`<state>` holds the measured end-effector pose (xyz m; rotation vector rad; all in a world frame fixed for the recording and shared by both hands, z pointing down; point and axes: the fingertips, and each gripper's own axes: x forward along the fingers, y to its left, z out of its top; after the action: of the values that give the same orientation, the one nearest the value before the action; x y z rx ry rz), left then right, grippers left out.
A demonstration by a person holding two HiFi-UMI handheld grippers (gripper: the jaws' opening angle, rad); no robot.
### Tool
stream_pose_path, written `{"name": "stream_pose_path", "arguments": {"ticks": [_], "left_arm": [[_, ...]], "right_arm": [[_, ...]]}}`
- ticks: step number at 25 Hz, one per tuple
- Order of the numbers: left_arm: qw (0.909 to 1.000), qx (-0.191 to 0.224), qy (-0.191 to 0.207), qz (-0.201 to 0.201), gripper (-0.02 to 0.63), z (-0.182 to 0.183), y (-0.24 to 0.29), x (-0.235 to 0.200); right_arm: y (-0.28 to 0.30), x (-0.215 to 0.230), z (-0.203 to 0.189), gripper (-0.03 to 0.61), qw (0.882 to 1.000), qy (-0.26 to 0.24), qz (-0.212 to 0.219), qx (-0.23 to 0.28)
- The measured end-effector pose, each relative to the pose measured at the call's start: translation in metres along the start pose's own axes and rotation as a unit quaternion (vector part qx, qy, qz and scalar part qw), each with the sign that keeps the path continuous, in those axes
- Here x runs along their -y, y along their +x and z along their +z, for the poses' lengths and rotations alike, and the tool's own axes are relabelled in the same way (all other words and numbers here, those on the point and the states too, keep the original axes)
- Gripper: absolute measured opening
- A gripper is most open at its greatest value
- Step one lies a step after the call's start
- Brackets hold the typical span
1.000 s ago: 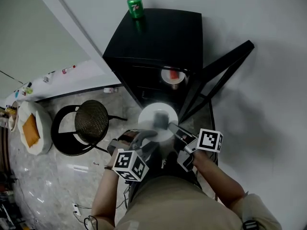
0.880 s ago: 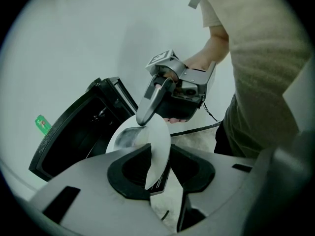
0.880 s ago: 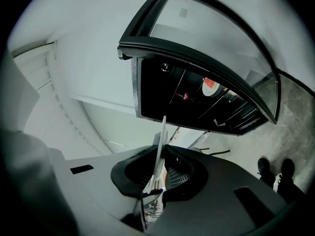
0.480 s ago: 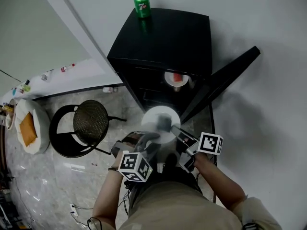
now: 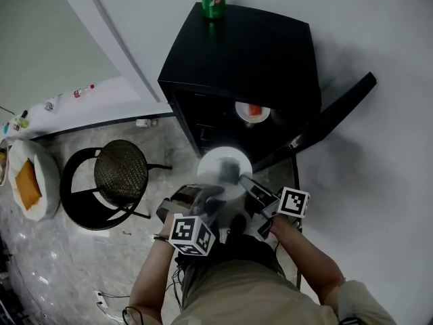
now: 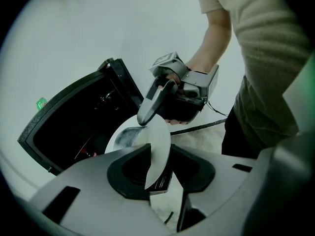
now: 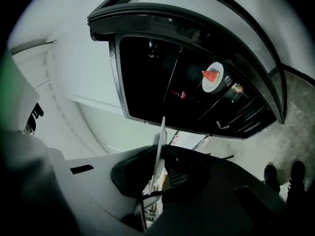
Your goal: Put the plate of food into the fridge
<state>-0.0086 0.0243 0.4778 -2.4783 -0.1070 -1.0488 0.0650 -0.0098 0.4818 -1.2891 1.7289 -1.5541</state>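
Pale walls and a marble floor surround a black fridge [image 5: 257, 46] whose door [image 5: 335, 114] stands open. Just in front of the opening, a white plate [image 5: 213, 160] with a dark, blurred portion of food is held in the air. The left gripper [image 5: 205, 192] pinches its rim on one side and the right gripper [image 5: 245, 182] pinches the other. Opening the door appears done, but the plate is not yet inside. A second plate [image 5: 252, 112] with red food sits on a shelf.
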Motion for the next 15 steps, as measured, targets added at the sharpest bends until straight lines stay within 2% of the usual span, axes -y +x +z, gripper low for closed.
{"name": "stream_pose_path", "arguments": {"ticks": [15], "left_arm": [[0.9999, 0.01, -0.01, -0.007, 0.117, -0.05, 0.027, -0.012]], "right_arm": [[0.045, 0.032, -0.002, 0.048, 1.0, 0.012, -0.013, 0.018]]}}
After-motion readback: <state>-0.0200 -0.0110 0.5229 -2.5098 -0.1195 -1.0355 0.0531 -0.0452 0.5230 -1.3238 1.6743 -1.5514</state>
